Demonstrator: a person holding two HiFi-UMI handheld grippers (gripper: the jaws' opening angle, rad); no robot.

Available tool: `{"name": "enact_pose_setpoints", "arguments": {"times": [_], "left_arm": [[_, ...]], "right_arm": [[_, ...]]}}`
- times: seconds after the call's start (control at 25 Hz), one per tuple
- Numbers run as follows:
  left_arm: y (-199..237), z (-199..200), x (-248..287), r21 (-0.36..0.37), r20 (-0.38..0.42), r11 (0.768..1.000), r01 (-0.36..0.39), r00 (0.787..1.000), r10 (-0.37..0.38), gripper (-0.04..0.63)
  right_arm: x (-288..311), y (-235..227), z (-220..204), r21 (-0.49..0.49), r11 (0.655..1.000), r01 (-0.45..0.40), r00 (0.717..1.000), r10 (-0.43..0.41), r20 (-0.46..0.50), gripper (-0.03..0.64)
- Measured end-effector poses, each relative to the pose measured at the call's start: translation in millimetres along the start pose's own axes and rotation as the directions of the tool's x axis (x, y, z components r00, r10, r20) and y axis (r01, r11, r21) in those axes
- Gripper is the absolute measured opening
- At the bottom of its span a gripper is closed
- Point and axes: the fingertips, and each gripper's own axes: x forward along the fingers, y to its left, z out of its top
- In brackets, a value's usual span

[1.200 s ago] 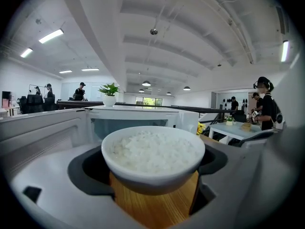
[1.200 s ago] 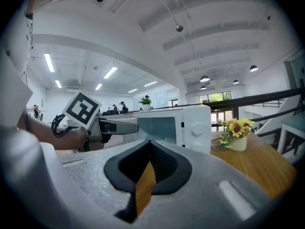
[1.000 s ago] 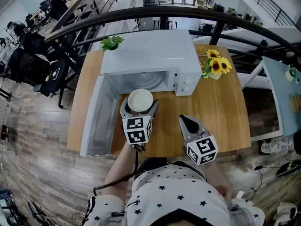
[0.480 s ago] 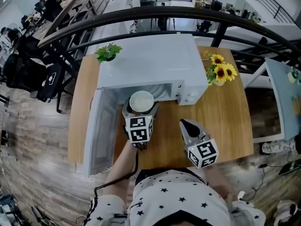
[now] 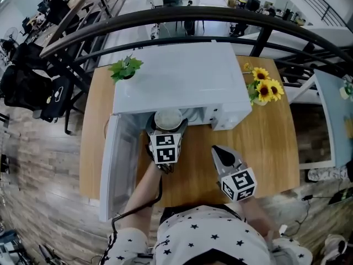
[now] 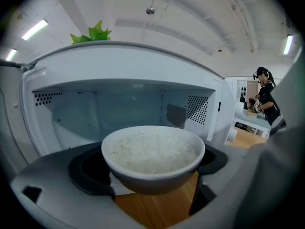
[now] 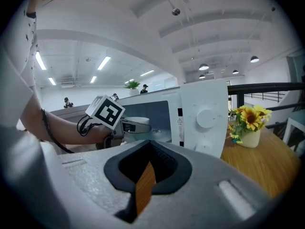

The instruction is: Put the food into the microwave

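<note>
A white bowl of rice sits between the jaws of my left gripper, which is shut on it. The bowl hangs at the mouth of the white microwave, partly under its front edge, with bare wood showing below it. The microwave door stands swung open to the left. My right gripper is shut and holds nothing, low over the table to the right of the left one, facing the microwave's control panel.
A vase of sunflowers stands right of the microwave on the wooden table. A small green plant sits at the microwave's back left. A black railing curves behind. A person stands far off.
My left gripper has carried the bowl forward, from in front of the microwave to its opening. The right gripper has stayed about where it was.
</note>
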Motion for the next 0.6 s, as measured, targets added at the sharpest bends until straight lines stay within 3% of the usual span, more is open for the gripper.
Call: {"name": "enact_pose_setpoints", "arguments": {"times": [0.6], "left_arm": [[13.5,-14.8,53.7,0.004,-0.083,1.0,0.008,0.996,-0.008,0.501]], "right_arm": [[19.0,-10.4,-12.7,0.018,1.0,0.006,0.999,-0.005,-0.044,0.006]]}}
